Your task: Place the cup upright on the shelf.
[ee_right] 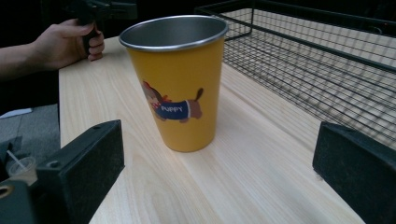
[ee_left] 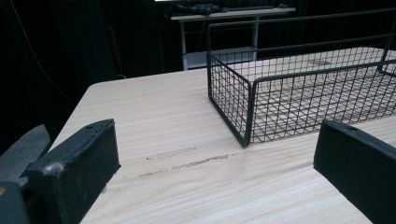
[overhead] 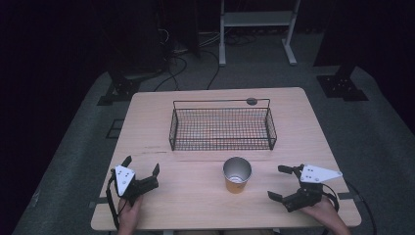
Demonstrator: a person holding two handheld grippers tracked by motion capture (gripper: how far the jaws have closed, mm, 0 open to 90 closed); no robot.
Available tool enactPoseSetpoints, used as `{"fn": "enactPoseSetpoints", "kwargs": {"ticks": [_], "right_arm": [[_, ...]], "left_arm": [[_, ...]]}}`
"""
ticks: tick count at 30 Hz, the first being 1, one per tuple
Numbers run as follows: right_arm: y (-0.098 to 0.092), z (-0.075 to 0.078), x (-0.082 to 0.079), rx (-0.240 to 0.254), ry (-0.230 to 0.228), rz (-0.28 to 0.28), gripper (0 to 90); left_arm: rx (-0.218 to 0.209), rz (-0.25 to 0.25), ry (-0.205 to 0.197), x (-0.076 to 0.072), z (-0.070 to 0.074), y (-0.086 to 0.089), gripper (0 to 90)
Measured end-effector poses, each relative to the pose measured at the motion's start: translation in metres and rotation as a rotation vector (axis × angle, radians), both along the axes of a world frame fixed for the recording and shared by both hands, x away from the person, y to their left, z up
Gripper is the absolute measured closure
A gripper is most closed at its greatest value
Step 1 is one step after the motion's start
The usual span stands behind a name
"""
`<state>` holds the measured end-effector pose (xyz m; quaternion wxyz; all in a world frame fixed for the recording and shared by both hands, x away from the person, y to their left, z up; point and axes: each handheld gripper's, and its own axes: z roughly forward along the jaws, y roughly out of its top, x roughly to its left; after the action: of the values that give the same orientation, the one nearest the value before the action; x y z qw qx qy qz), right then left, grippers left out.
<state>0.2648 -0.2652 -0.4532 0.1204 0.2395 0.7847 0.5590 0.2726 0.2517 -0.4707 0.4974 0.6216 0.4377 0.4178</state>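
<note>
Both grippers rested on the table (overhead: 195, 205) with their jaws spread wide and nothing between them. From my seat, the right gripper (overhead: 281, 182) sat to the right of the yellow cup (overhead: 237, 175), near it but apart, and the left gripper (overhead: 142, 167) lay well to the cup's left. That cup stood upright just in front of the wire basket (overhead: 221, 128).
</note>
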Motion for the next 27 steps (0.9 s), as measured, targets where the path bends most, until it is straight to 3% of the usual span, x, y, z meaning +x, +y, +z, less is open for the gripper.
{"fn": "enactPoseSetpoints", "kwargs": {"ticks": [27], "right_arm": [[0.051, 0.010, 0.016, -0.048, 0.029, 0.096, 0.0]], "left_arm": [[-0.004, -0.001, 0.001, 0.000, 0.000, 0.000, 0.0]]}}
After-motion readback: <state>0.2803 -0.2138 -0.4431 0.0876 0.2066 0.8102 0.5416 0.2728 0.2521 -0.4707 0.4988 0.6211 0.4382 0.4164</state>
